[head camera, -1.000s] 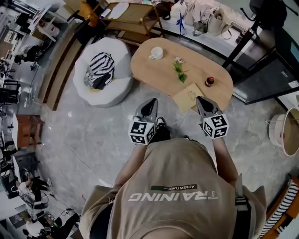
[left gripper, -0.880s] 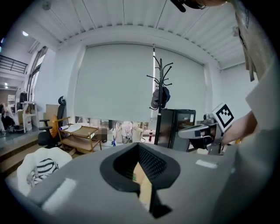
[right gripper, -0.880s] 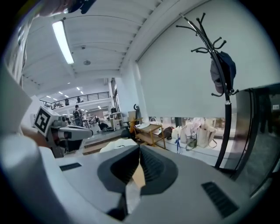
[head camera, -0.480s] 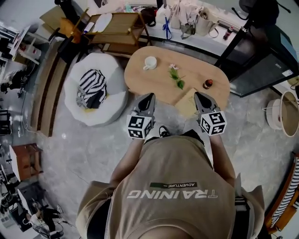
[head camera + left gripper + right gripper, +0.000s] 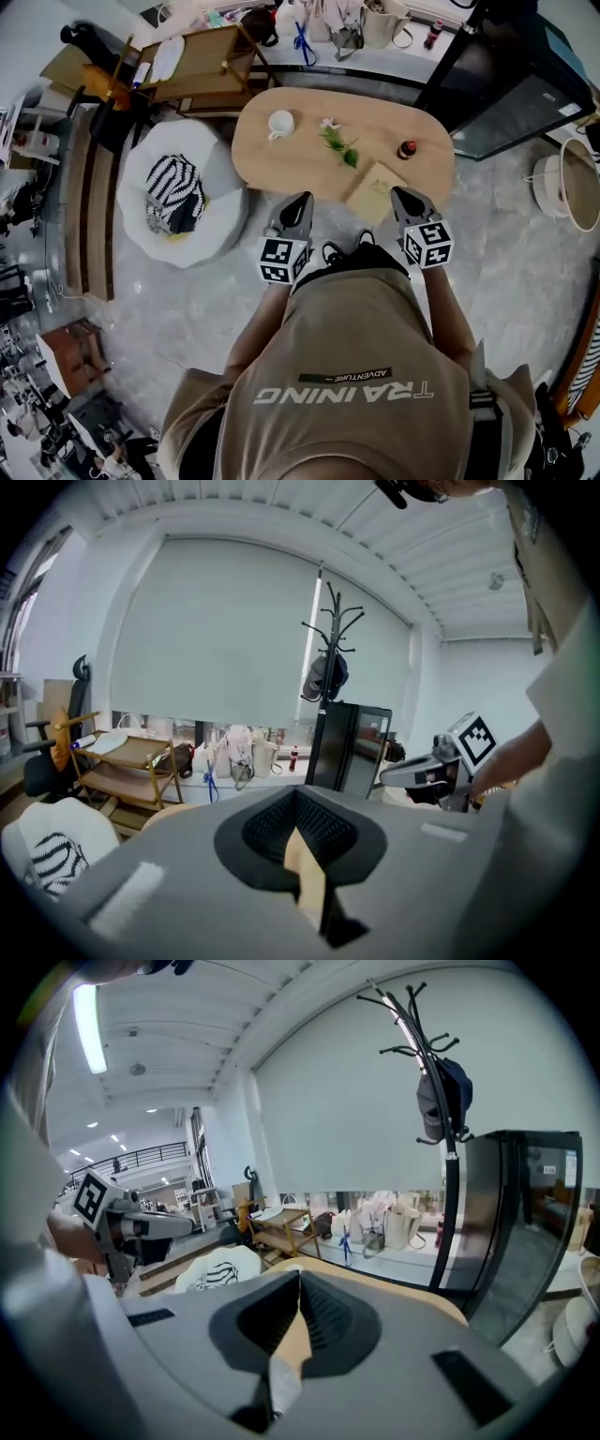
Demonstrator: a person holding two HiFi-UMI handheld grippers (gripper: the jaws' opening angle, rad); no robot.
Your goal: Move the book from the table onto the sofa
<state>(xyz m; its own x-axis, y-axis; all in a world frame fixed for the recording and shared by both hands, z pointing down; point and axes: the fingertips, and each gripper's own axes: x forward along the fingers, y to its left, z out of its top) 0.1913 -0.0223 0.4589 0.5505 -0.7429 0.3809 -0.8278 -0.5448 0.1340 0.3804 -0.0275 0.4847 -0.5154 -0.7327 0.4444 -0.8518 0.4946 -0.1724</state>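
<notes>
The tan book (image 5: 373, 190) lies flat on the near edge of the oval wooden table (image 5: 300, 159). My right gripper (image 5: 402, 195) is shut and empty, its tip just right of the book. My left gripper (image 5: 301, 200) is also shut and empty, at the table's near edge left of the book. The white round sofa (image 5: 217, 214) with a striped cushion (image 5: 172, 191) sits on the floor to the table's left. In the left gripper view the jaws (image 5: 298, 804) meet over the tabletop; in the right gripper view the jaws (image 5: 299, 1283) do the same.
On the table stand a white cup (image 5: 280, 123), a green sprig (image 5: 337, 146) and a small dark jar (image 5: 406, 149). A wooden trolley (image 5: 192, 66) stands behind the sofa. A black cabinet (image 5: 506, 94) and a coat stand (image 5: 327, 663) are at the table's far right.
The person has stepped towards the table, and both grippers have come forward and dipped a little towards its near edge. Both stay shut and empty.
</notes>
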